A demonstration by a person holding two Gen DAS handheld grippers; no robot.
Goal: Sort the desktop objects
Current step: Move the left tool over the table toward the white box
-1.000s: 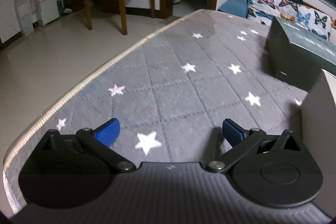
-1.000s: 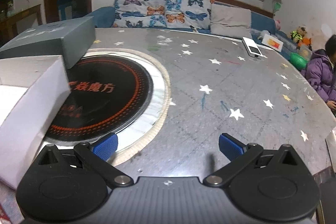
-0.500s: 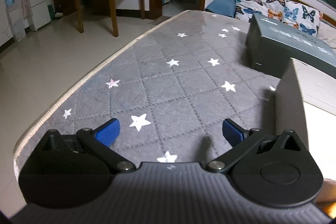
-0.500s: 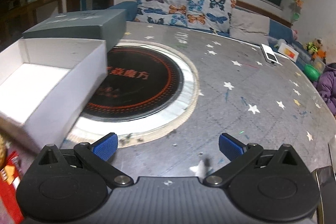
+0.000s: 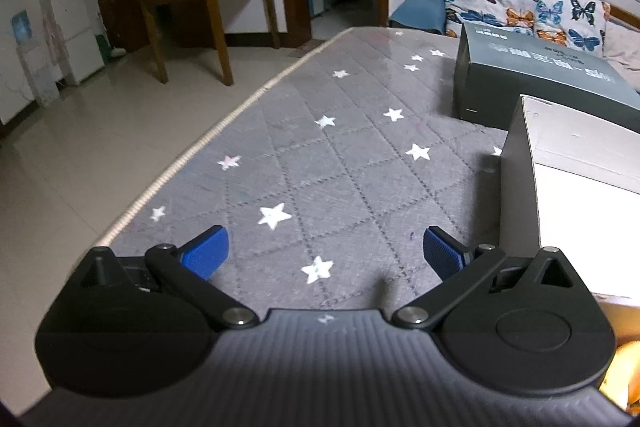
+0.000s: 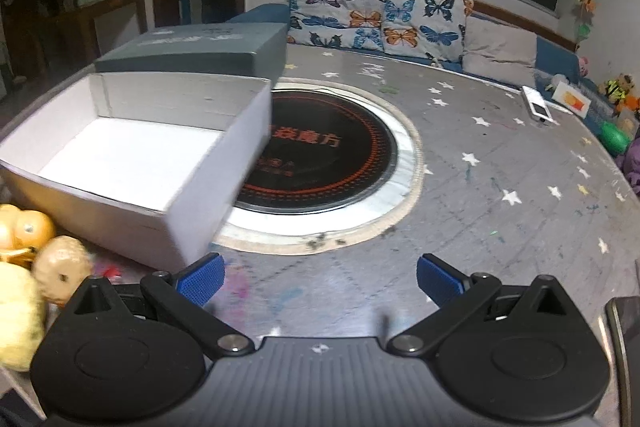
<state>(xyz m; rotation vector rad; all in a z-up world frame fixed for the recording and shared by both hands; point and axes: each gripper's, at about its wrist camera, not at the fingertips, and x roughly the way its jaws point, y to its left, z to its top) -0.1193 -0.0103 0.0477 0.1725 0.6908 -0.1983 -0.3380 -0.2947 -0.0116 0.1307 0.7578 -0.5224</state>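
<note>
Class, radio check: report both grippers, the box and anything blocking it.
Left gripper open, empty. Right gripper open, empty. White box open, nothing inside; fruit beside its near wall. Grey box right behind it.

Grey star-print surface (image 6: pixel 500 163): open white box (image 6: pixel 132 163) by its near-left edge, grey box (image 6: pixel 200 55) just behind, fruit (image 6: pixel 44 247) nearest.
</note>
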